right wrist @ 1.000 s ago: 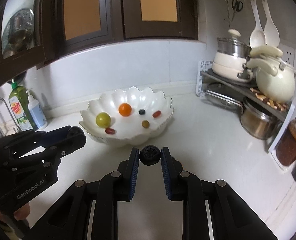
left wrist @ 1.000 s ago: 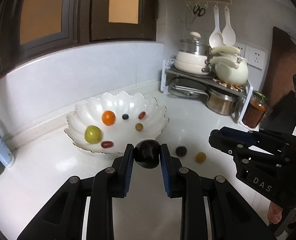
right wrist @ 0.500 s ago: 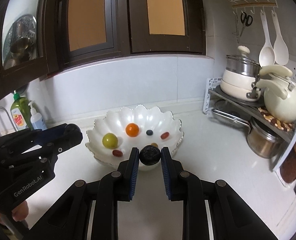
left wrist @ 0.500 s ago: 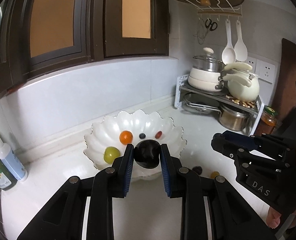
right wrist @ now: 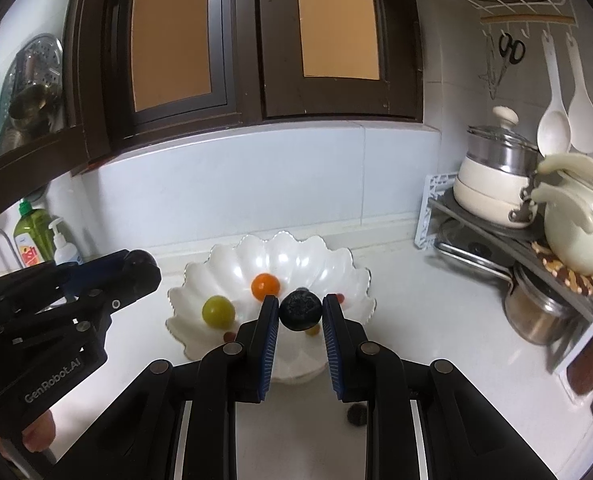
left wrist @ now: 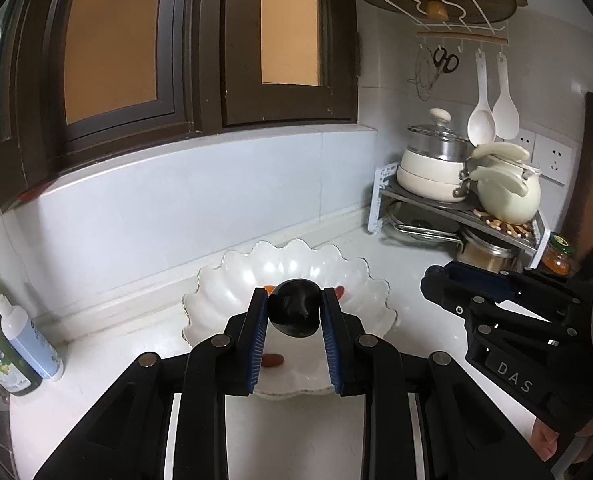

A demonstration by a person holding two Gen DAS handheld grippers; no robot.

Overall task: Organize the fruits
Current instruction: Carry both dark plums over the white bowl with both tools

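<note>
Bowl: a white scalloped bowl is being used as the collecting dish and the landmark for all places below; it is standing on the white counter in front of the pale backsplash.
Bowl contents: an orange fruit is being held near the bowl's middle, a yellow-green fruit to its left, a small red piece on the near inner wall, another red piece toward the right rim, and a small yellow one is half hidden behind the right gripper's load.
Progress: judged well along; several fruits are already lying in the bowl, and two more are being carried to it.
Left gripper: the left gripper is being held over the bowl's near side, fingers drawn narrow and clamped on a glossy dark fruit.
Right gripper: the right gripper is being held at the bowl's near edge, fingers narrow and pinching a matte dark fruit.
Left to do: both held fruits are yet to be released into the bowl; one dark fruit is lying on the counter just in front of the bowl, partly hidden by the right gripper's frame.
Uncertain: whether more loose fruit is lying beyond the bowl cannot be told.
Surroundings: a pot rack is standing well to the right of the bowl, soap bottles well to the left.
</note>
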